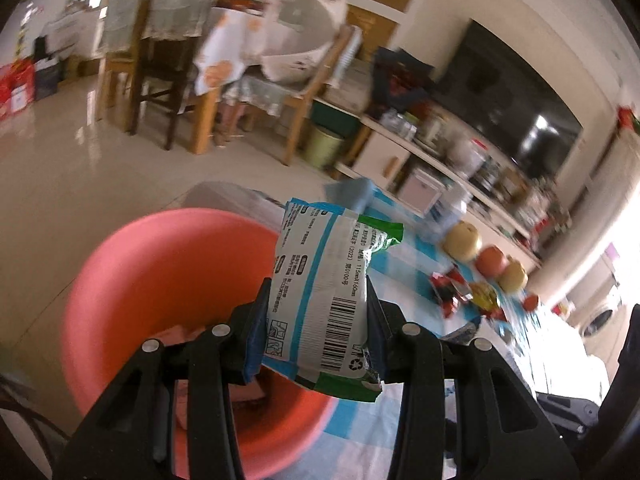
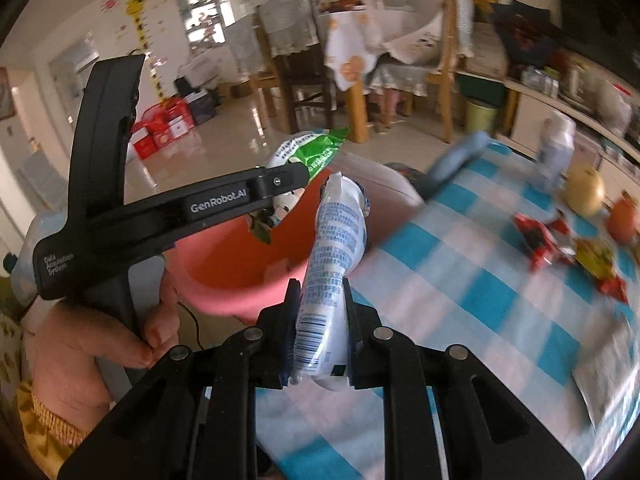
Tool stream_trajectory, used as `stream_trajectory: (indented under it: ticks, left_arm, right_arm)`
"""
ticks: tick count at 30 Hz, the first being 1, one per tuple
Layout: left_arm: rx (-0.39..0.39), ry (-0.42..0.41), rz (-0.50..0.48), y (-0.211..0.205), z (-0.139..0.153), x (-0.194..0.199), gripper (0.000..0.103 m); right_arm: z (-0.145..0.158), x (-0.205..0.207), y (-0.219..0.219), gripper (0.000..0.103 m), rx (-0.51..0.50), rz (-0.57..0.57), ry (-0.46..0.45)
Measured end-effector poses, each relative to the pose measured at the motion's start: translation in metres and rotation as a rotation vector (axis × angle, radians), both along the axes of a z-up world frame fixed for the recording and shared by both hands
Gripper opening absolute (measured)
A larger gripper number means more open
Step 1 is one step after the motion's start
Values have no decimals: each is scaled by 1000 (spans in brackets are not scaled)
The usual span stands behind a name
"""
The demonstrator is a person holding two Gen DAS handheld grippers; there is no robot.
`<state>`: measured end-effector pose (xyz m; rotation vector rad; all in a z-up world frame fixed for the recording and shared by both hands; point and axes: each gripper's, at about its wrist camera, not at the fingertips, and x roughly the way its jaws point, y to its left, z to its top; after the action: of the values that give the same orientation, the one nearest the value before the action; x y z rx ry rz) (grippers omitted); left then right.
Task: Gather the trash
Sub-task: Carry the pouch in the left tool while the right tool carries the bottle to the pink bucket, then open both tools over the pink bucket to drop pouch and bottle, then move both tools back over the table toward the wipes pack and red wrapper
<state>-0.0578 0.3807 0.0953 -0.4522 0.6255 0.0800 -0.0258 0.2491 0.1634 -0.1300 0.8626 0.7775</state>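
My left gripper (image 1: 318, 300) is shut on a white, teal and green wrapper (image 1: 326, 280) with a barcode. It holds it over the right rim of a pink basin (image 1: 160, 280). In the right wrist view the left gripper (image 2: 286, 190) hangs over the basin (image 2: 240, 256) with the green wrapper (image 2: 316, 152) in it. My right gripper (image 2: 320, 300) is shut on a white and blue wrapper (image 2: 332, 256), held upright just right of the basin's rim. Some pink scraps lie in the basin.
The table wears a blue and white checked cloth (image 2: 460, 280). On it lie red and yellow wrappers (image 2: 552, 240), fruit (image 1: 464, 242), a white bottle (image 2: 556, 148) and a blue cloth (image 2: 456, 160). Chairs, a dining table and a green bin (image 1: 322, 144) stand behind.
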Motion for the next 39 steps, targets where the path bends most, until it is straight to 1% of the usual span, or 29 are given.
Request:
stream_trajectory:
  ticks: [7, 10, 11, 12, 13, 14, 15, 16, 18, 20, 21, 24, 26, 29, 30, 31, 33, 39]
  left_arm:
    - [-27, 22, 89, 34, -7, -1, 43]
    - [-20, 44, 134, 43, -9, -1, 44]
    - [-14, 53, 151, 45, -9, -1, 44]
    - [-7, 67, 180, 49, -10, -1, 46]
    - [-4, 78, 206, 52, -11, -2, 56]
    - [-4, 88, 224, 55, -12, -2, 62]
    - [3, 103, 247, 57, -13, -2, 70]
    - [16, 117, 261, 58, -13, -2, 76]
    - [45, 126, 270, 56, -12, -2, 80]
    - [60, 123, 268, 53, -9, -1, 83]
    - [65, 117, 266, 51, -8, -1, 87]
    - [71, 100, 238, 43, -6, -1, 88]
    - [77, 99, 221, 36, -6, 0, 88]
    - [64, 50, 169, 26, -1, -1, 88]
    - [69, 33, 154, 20, 1, -2, 88]
    - [81, 21, 143, 16, 3, -2, 88]
    - [114, 5, 121, 6, 5, -1, 88]
    - [194, -39, 55, -24, 12, 3, 88]
  right_arm:
    - [-13, 18, 51, 20, -35, 55, 1]
    - [-21, 27, 67, 21, -48, 65, 15]
    - [-24, 29, 71, 22, -55, 72, 16]
    - [-28, 31, 76, 24, -73, 74, 13]
    - [-31, 32, 77, 37, -83, 69, 15]
    - [-34, 33, 77, 46, -90, 57, 19]
    - [-37, 33, 73, 66, -86, 32, 17]
    - [-37, 32, 67, 80, -82, 7, 8]
    - [-34, 32, 54, 86, -74, -43, -13]
    - [-33, 33, 42, 88, -63, -77, -14]
    - [-31, 33, 34, 90, -53, -103, -13]
    - [-28, 30, 15, 91, -39, -150, -22]
    - [-29, 25, 4, 91, -38, -159, -35]
    - [-32, 18, -10, 92, -35, -174, -33]
    - [-33, 15, -14, 94, -32, -179, -35]
    - [-33, 12, -18, 96, -29, -184, -39]
    - [-32, 6, -30, 98, -34, -199, -61]
    - [-30, -8, -53, 98, -92, -232, -85]
